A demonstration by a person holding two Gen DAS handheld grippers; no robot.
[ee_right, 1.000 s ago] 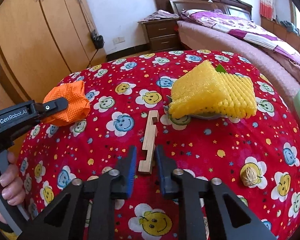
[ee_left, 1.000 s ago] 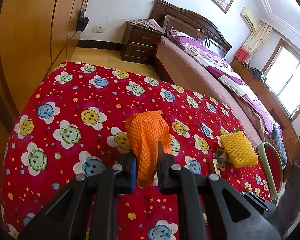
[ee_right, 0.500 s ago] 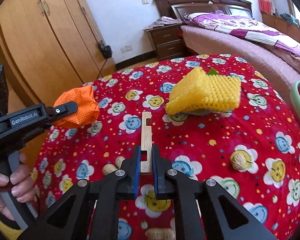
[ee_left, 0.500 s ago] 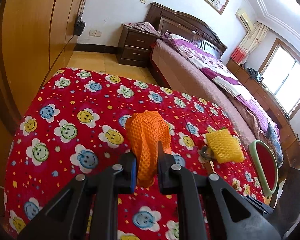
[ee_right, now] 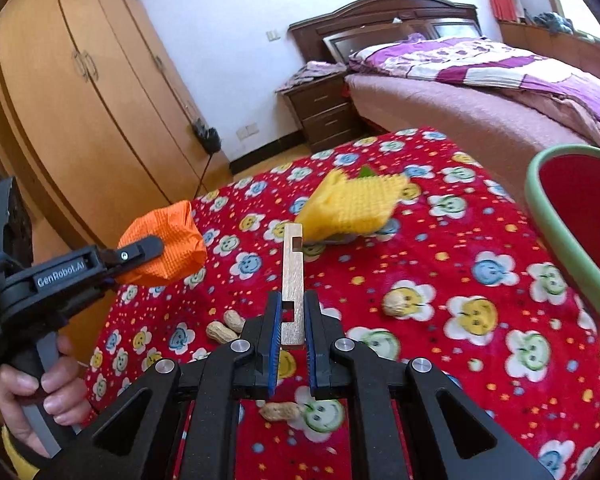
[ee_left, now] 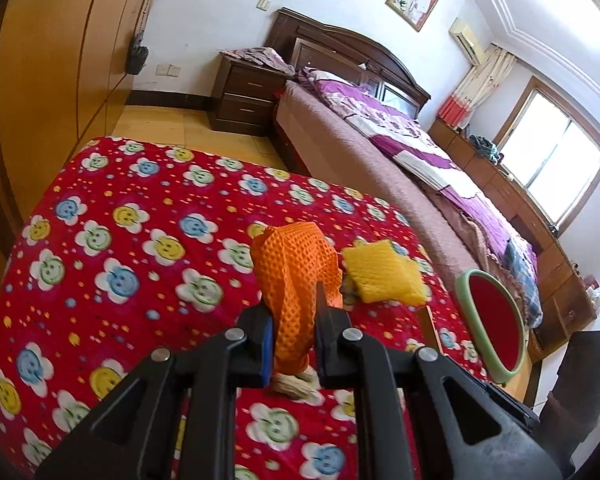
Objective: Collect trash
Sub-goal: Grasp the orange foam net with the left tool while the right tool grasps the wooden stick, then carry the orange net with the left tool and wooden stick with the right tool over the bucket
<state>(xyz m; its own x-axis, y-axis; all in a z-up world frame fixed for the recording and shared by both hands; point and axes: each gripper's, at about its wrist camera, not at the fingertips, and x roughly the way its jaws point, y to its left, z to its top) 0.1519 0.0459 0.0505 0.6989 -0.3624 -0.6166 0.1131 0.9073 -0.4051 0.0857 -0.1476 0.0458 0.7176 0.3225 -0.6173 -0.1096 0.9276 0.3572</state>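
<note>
My left gripper (ee_left: 292, 312) is shut on an orange foam net (ee_left: 296, 280), held up above the red smiley-flower tablecloth (ee_left: 120, 248); the right wrist view shows that net (ee_right: 172, 236) in the left gripper (ee_right: 144, 246) at the left. My right gripper (ee_right: 292, 308) is shut on a notched wooden strip (ee_right: 293, 268), lifted off the cloth and pointing away. A yellow foam net (ee_right: 352, 204) lies on the cloth beyond, also seen as the yellow foam net (ee_left: 384, 276) in the left wrist view. Peanut shells (ee_right: 228, 326) and a walnut (ee_right: 396, 304) lie on the cloth.
A red bin with a green rim (ee_right: 572, 216) stands at the table's right edge, the same bin (ee_left: 492, 328) seen in the left wrist view. A wooden wardrobe (ee_right: 80, 100) rises at the left, a bed (ee_left: 400, 168) and nightstand (ee_left: 244, 96) behind. A hand (ee_right: 40, 396) holds the left gripper's handle.
Both grippers rose and drew back from the table. The right gripper closed on the wooden strip and lifted it off the cloth. The orange net stayed in the left gripper.
</note>
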